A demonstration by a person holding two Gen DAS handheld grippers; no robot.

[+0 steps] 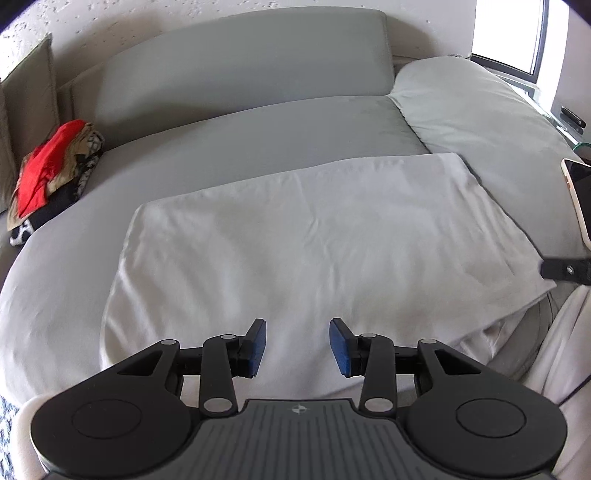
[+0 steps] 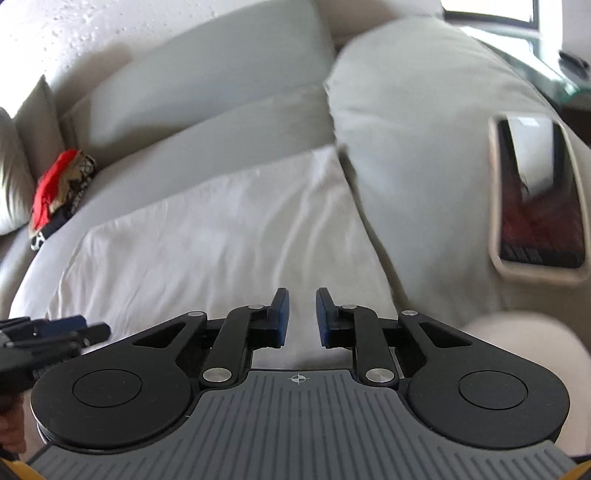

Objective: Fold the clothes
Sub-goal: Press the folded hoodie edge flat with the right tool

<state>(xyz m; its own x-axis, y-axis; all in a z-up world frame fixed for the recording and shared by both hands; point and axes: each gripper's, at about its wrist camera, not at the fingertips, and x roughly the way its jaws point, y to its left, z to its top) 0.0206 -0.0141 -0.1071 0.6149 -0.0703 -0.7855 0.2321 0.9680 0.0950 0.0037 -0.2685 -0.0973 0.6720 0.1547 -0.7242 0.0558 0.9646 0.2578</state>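
Phone (image 2: 537, 199) beside white cloth (image 2: 221, 236)

Daylight floods from a blown-out window (image 1: 506, 33) ahead-right of the grippers; fisheye bends edges, and the right wrist view is motion-blurred.

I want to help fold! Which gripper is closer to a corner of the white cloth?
Right, probably. The right gripper hovers by the white cloth's near corner; the left gripper is over its middle edge.

Right gripper (image 2: 301, 317), jaws slightly parted, above white cloth (image 2: 221, 236) on sofa (image 2: 207, 74)
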